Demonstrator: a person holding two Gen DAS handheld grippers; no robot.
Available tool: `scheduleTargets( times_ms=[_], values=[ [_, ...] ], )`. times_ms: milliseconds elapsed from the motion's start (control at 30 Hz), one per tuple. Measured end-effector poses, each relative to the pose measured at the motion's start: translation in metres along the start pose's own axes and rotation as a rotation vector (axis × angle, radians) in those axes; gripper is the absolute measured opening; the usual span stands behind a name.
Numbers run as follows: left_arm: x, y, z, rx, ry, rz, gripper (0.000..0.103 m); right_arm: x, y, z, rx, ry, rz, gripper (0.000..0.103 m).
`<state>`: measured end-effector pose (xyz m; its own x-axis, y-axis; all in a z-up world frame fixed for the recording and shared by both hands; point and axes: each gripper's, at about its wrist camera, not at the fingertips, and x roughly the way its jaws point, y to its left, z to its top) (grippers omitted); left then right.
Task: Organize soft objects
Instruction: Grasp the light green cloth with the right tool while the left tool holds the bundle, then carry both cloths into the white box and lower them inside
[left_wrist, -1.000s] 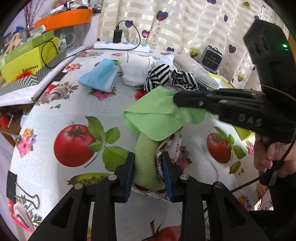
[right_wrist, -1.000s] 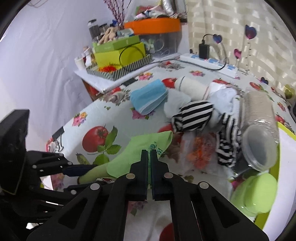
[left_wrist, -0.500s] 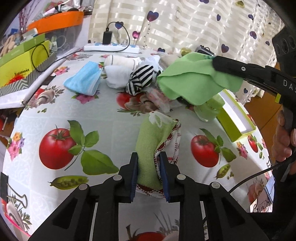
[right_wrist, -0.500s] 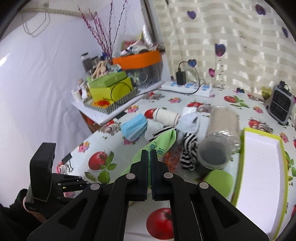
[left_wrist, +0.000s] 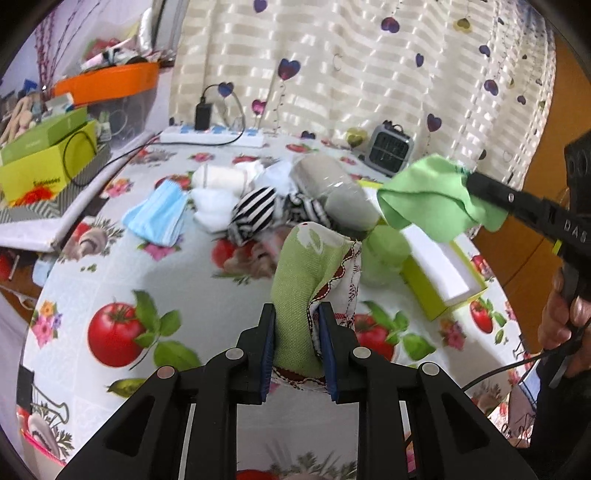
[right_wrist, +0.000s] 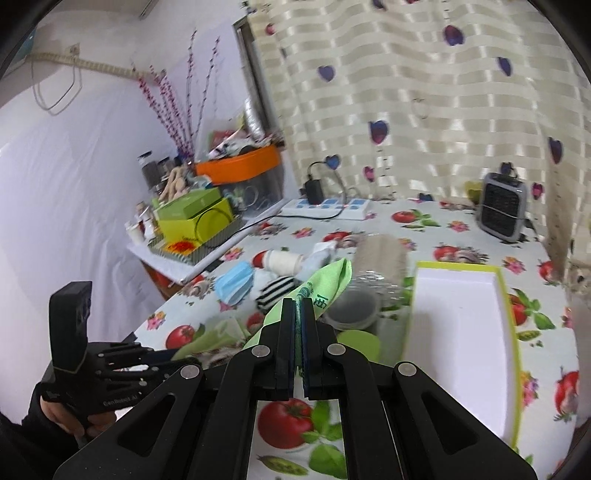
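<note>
Standing upright, olive cloth (left_wrist: 301, 284) pinched in left claw (left_wrist: 297, 341); right claw (right_wrist: 298, 321) clamps green cloth (right_wrist: 325, 284).

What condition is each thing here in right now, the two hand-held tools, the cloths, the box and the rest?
Left tool: closed on the olive pouch, just tightened.
Olive pouch: held, sticking up.
Right tool: shut on the light green cloth.
Light green cloth: lifted, hanging above the table.
Yellow-green box: open, empty.
Blue face mask: lying folded.
Striped socks: bunched in the pile.
Charger: plugged into the power strip.

We hold the left gripper (left_wrist: 296, 328) clamped on a folded cloth (left_wrist: 308, 266), the right gripper (right_wrist: 298, 314) (tilted downward) pinching a green cloth (right_wrist: 325, 286).
</note>
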<state>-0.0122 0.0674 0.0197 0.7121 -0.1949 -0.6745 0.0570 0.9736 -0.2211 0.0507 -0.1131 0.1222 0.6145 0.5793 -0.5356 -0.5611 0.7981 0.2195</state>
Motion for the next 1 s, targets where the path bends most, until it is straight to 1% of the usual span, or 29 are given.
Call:
scheduleTargets(
  times_ms=[233, 400, 600, 1000],
  values=[
    [0.004, -0.034, 0.018, 0.047, -0.017, -0.049, 0.021, -0.026, -0.039, -0.008, 0.076, -0.036, -0.083, 0.002],
    [0.013, -0.059, 0.029, 0.085, -0.014, -0.083, 0.021, -0.035, -0.069, -0.016, 0.128, -0.037, -0.135, 0.002],
    [0.027, -0.082, 0.040, 0.114, 0.000, -0.109, 0.021, -0.032, -0.096, -0.027, 0.177, -0.017, -0.161, 0.002],
    [0.056, -0.117, 0.054, 0.154, 0.037, -0.156, 0.021, -0.009, -0.149, -0.054, 0.298, 0.074, -0.185, 0.003]
  ],
)
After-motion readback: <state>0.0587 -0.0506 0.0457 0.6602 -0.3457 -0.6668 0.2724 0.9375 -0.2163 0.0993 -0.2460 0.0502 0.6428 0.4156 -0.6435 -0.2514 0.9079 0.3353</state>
